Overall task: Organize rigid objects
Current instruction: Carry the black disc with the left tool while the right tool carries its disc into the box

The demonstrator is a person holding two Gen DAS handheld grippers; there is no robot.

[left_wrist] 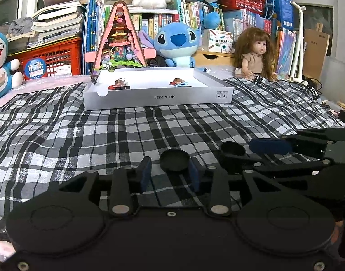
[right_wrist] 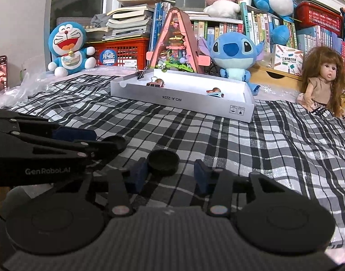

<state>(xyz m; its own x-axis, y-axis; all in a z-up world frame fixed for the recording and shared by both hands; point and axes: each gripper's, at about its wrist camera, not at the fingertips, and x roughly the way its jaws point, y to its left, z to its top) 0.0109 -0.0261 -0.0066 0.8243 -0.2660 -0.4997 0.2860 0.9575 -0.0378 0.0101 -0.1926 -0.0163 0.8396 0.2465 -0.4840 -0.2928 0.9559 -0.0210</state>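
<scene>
1. Pictured at left on the plaid cloth (left_wrist: 82,135): left black cap (left_wrist: 174,160), flat and loose, sitting at the tips of the left hand-held gripper (left_wrist: 170,172). Narrowly parted there, one pad just against the rim and the other standing clear of it, so gripping nothing.
2. Just beside it to the right: right black cap (right_wrist: 163,161), also flat on the cloth, bracketed by the right hand-held gripper (right_wrist: 170,175). Set moderately wide, inner pad touching the rim, outer pad well apart; holding nothing either.
3. Appears to be the pick-up step for both caps, neither lifted yet.
4. Calls next for centring each cap between its pads and squeezing across the rim, low enough to catch the shallow wall without snagging the cloth.
5. Beyond, toward the back of the cloth: white box (left_wrist: 157,94), open-topped, with binder clips (left_wrist: 119,83) already inside. Looks the likely place for the caps, which means a lift over its near wall and a gentle release.
</scene>
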